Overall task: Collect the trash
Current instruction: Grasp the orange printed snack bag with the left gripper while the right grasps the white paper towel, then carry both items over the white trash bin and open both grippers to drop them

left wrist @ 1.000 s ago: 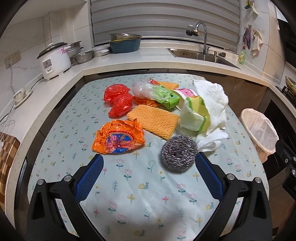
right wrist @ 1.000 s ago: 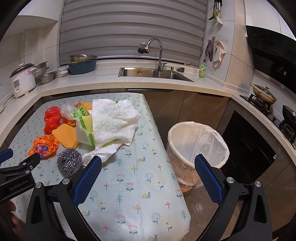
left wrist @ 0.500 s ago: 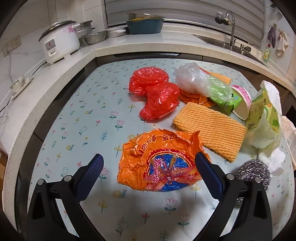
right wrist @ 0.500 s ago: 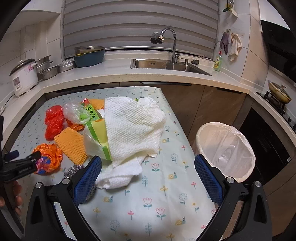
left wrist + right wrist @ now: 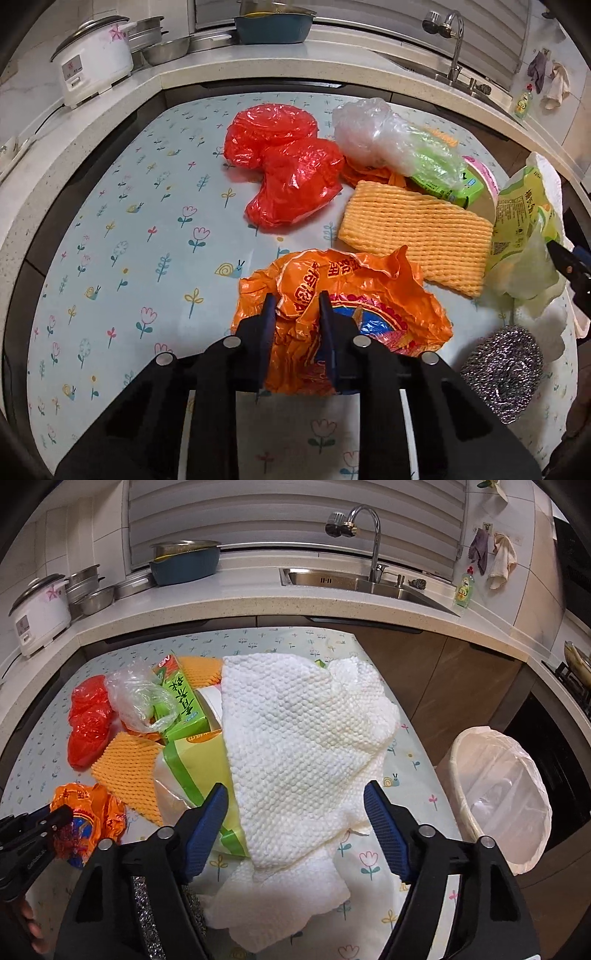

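Both grippers have dropped toward the littered tablecloth (image 5: 122,229) since a second ago. Closing on the orange wrapper (image 5: 369,295), the left gripper (image 5: 295,314) is pinching its crumpled near edge. Closing too, the right gripper (image 5: 295,812) is straddling the white towel (image 5: 303,738), pads not yet pressing. Beyond, the lined bin (image 5: 498,794) is standing beside the table.

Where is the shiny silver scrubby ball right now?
In the left wrist view the steel wool scrubber sits at the lower right of the flowery tablecloth, just right of the orange wrapper and below the white paper towels.
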### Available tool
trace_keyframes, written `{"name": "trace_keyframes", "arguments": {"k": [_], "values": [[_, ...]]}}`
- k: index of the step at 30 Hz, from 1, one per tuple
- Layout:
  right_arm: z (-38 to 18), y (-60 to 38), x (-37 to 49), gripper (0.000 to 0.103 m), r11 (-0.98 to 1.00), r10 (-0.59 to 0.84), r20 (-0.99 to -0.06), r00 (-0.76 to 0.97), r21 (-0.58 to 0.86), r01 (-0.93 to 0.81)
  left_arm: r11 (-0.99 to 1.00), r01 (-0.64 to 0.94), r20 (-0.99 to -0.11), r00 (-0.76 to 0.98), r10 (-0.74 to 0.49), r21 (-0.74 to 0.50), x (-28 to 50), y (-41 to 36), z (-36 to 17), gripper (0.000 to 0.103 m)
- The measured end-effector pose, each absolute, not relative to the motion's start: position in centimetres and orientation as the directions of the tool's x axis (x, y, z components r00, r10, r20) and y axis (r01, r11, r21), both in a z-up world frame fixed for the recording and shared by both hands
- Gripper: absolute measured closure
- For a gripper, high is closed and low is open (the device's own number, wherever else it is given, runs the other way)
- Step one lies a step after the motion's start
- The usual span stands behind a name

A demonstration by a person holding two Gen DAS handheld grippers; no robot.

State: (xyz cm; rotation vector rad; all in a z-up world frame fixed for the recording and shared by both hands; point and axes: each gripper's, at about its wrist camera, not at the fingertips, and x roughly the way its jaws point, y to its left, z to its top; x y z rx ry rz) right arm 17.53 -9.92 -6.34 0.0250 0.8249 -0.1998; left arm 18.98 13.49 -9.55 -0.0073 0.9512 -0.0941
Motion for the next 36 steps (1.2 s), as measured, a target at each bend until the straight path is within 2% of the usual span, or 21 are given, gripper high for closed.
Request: {"name": "trace_keyframes", "arguments": {"k": [1,3,4,6,8,22,30,36], "values": [[-6.5,-10.0,17.6,0.046,0.981,-0.169,-0.733,0.659,-0.058,0.186,0.996,0.080,-0.805,0.587,-0.084,-0.046,18.8,13.3,-9.2,0.083],[-6.5,-10.2,17.7,0.067,0.981,-0.169,-0.734,0.658,-0.060,0.184,0.995,0.086,-0.794,0.601,-0.090,-0.048,18.5,13.0,-8.4,0.085],[-6.4,-10.4,17.7,0.073,0.982,-0.165,-0.735,0.658,-0.058,0.182,0.995,0.089,-0.788,0.609,-0.095,-0.051,18.3,12.9,-8.0,0.085],[-6.0,-10.9,17.5,0.091,0.981,-0.159,-0.730,0.665,-0.043,0.188,0.993,0.101,-0.773,0.625,-0.111,-0.060,17.8,12.3,-6.8,0.085],[-5.4,-11.8,17.2,0.100,0.981,-0.149,-0.725,0.673,-0.022,0.194,0.991,0.115,-0.757,0.642,-0.123,-0.063,17.4,11.6,-5.7,0.085],[2.2,-20.5,12.4,0.102,0.950,-0.224,-0.604,0.765,0.039,0.309,0.957,0.282,-0.644,0.719,-0.262,-0.074,14.8,2.5,2.1,0.085],[4.5,-26.1,9.9,0.102,0.924,-0.296,-0.555,0.777,0.041,0.381,0.919,0.388,-0.628,0.700,-0.339,-0.064,13.6,-4.9,3.3,0.085],[4.3,-29.4,9.3,0.102,0.904,-0.334,-0.557,0.760,0.038,0.425,0.890,0.453,-0.631,0.676,-0.380,-0.051,13.2,-9.9,3.4,0.085]]}}
